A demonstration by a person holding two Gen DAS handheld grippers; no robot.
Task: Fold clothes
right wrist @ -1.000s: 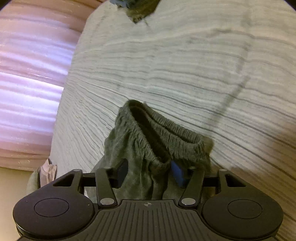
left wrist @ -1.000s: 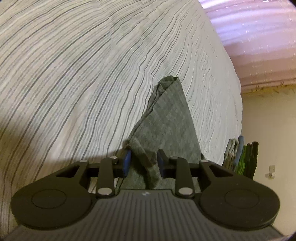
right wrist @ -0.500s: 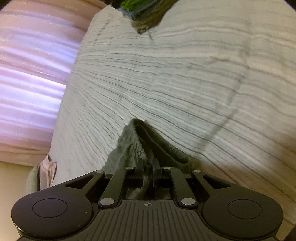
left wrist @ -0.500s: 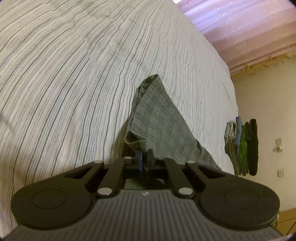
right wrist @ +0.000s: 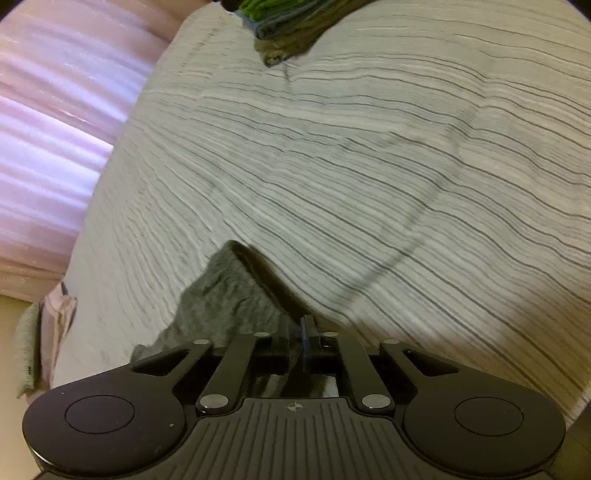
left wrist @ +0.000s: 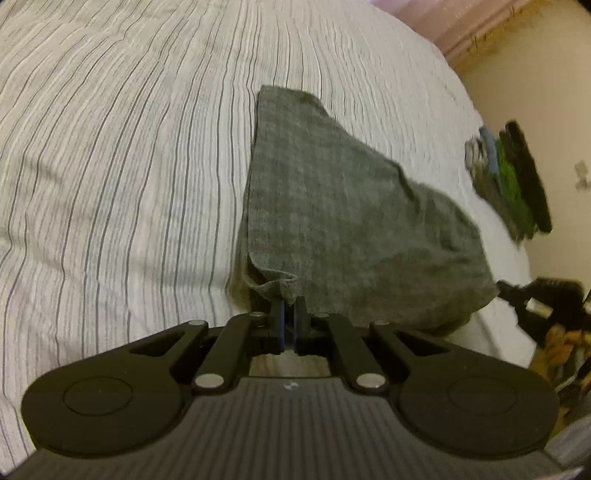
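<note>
I pinched the gray shorts (left wrist: 343, 206) in my left gripper (left wrist: 289, 308) and right gripper (right wrist: 295, 325), jaws closed (folded pile (right wrist: 284, 26) lay far) on the striped bed (left wrist: 110, 166).

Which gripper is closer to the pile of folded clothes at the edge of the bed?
Right. In the left wrist view, the right gripper shows at the far side of the grey shorts, toward the pile of folded clothes. The left gripper pinches the shorts' other end, farther off.
</note>
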